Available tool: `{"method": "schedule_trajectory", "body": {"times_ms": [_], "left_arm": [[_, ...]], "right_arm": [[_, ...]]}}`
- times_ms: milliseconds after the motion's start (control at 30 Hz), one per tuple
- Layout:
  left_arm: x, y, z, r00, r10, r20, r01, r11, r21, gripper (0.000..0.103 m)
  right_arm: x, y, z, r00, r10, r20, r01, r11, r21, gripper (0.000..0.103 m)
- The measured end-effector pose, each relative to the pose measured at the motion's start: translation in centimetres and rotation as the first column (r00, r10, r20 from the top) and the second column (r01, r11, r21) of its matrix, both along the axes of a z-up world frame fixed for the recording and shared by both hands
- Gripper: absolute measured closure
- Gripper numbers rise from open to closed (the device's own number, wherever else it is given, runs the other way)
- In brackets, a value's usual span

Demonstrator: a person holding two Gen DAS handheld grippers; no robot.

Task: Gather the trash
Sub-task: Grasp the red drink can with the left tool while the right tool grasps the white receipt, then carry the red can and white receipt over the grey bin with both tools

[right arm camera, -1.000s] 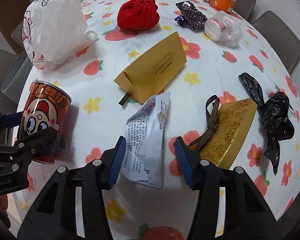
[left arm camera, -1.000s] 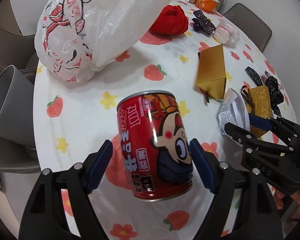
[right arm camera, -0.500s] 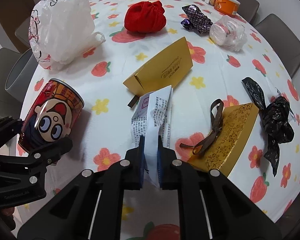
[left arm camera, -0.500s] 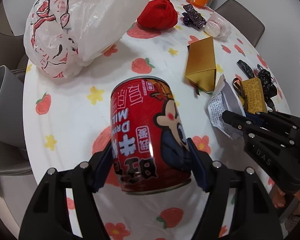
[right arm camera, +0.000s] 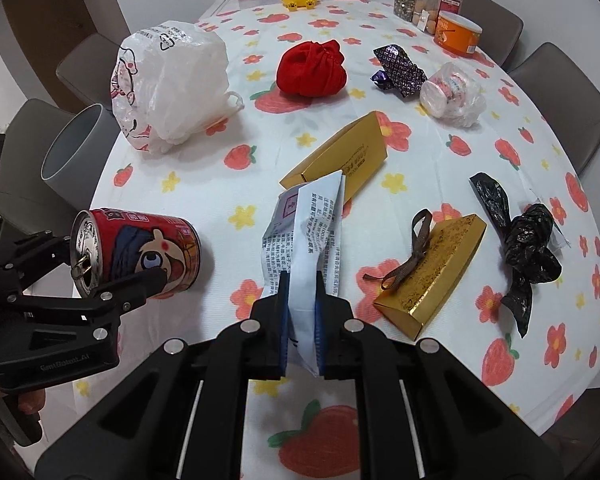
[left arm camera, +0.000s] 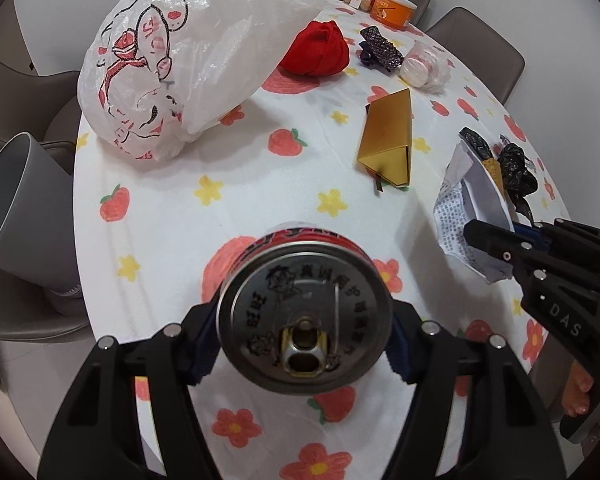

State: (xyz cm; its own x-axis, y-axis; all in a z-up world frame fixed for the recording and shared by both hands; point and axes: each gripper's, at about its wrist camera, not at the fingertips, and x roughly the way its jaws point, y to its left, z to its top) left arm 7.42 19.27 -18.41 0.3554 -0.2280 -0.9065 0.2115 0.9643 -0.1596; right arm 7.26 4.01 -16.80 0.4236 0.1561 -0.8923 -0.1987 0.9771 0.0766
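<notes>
My left gripper (left arm camera: 300,344) is shut on a red drink can (left arm camera: 304,320), lifted and tipped so its opened top faces the camera; the can also shows in the right wrist view (right arm camera: 140,256), lying sideways above the table's left edge. My right gripper (right arm camera: 302,320) is shut on a white printed paper wrapper (right arm camera: 304,232), held up off the tablecloth; the wrapper also shows in the left wrist view (left arm camera: 468,208). A grey bin (right arm camera: 72,148) stands beside the table at the left, also in the left wrist view (left arm camera: 16,208).
On the strawberry tablecloth (right arm camera: 440,128) lie a white plastic bag (right arm camera: 168,84), a red cloth pouch (right arm camera: 312,70), a gold folded box (right arm camera: 340,160), a gold ribboned box (right arm camera: 432,272), a black bag (right arm camera: 528,240), a purple wrapper (right arm camera: 400,72) and a wrapped cup (right arm camera: 452,94). Chairs surround the table.
The left gripper shut on the can, lifted it and tipped it onto its side. The right gripper shut on the paper wrapper and raised it off the table.
</notes>
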Motion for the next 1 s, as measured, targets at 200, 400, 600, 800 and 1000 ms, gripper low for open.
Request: {"method": "schedule_trajectory", "body": {"times_ms": [200, 400, 600, 800, 1000], "left_arm": [[-1.0, -0.4, 1.2, 1.0, 0.004, 0.007, -0.004, 1.0, -0.001, 0.037], [-2.0, -0.3, 4.0, 0.998, 0.019, 0.054, -0.019, 1.0, 0.009, 0.037], [-3.4, 1.9, 6.5, 0.99, 0.095, 0.101, -0.097, 0.995, 0.02, 0.037], [-5.8, 5.7, 7.6, 0.972, 0.202, 0.118, -0.206, 0.978, 0.026, 0.037], [-7.6, 10.7, 7.8, 0.956, 0.272, 0.112, -0.275, 0.961, 0.018, 0.036]], "right_arm": [[-1.1, -0.2, 1.7, 1.0, 0.019, 0.019, -0.02, 1.0, 0.02, 0.093], [-1.9, 0.0, 3.9, 0.997, 0.059, 0.055, -0.061, 0.997, 0.038, 0.093], [-2.4, 1.4, 5.8, 0.988, 0.128, 0.087, -0.133, 0.989, 0.059, 0.094], [-2.8, 5.5, 6.9, 0.965, 0.241, 0.109, -0.249, 0.966, 0.071, 0.094], [-3.3, 11.3, 7.4, 0.935, 0.334, 0.115, -0.344, 0.936, 0.076, 0.094]]}}
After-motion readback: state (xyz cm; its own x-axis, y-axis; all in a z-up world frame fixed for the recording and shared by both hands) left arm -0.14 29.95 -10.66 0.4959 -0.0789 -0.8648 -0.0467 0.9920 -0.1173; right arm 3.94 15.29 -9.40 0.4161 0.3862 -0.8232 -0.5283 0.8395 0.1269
